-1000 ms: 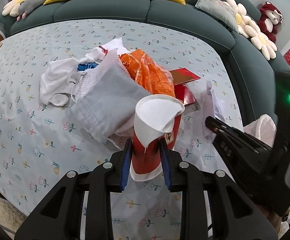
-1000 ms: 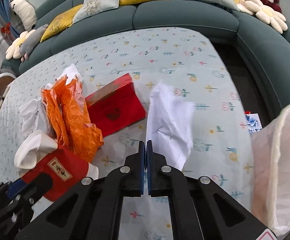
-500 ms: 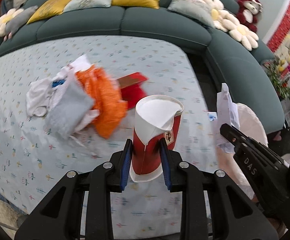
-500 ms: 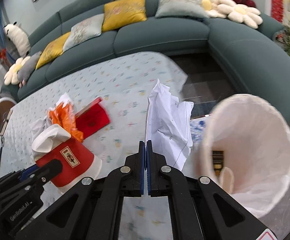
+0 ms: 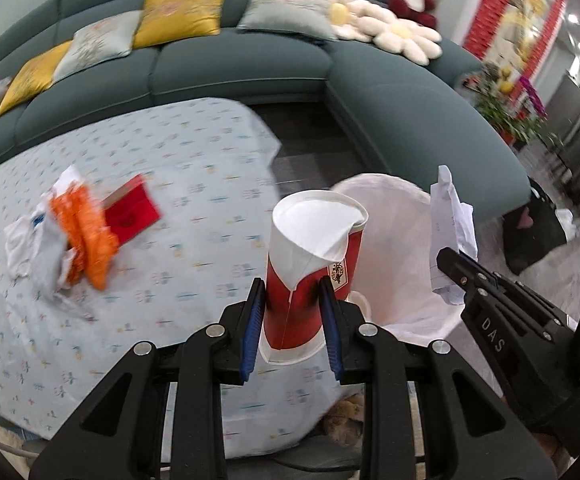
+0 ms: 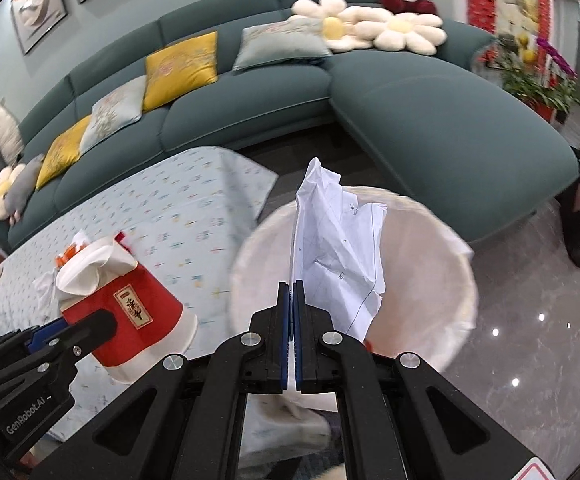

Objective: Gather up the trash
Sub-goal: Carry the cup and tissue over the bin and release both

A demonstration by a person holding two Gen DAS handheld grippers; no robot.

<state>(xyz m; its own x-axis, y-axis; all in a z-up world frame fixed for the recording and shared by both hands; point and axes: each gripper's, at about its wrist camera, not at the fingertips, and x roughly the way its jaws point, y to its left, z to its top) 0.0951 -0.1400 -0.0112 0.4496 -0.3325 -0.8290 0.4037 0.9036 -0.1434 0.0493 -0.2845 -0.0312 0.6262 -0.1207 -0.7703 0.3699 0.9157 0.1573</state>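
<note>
Once over table, now above bin [image 6: 441,240].

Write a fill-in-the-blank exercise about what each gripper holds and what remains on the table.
1. The left gripper is shut on a red and white paper ____.
2. The right gripper pinches a crumpled white sheet of paper in front of the white-lined ____.
3. On the floral tablecloth, a flat red envelope lies beside crumpled plastic of ____ colour.

Missing words: cup; bin; orange
</note>
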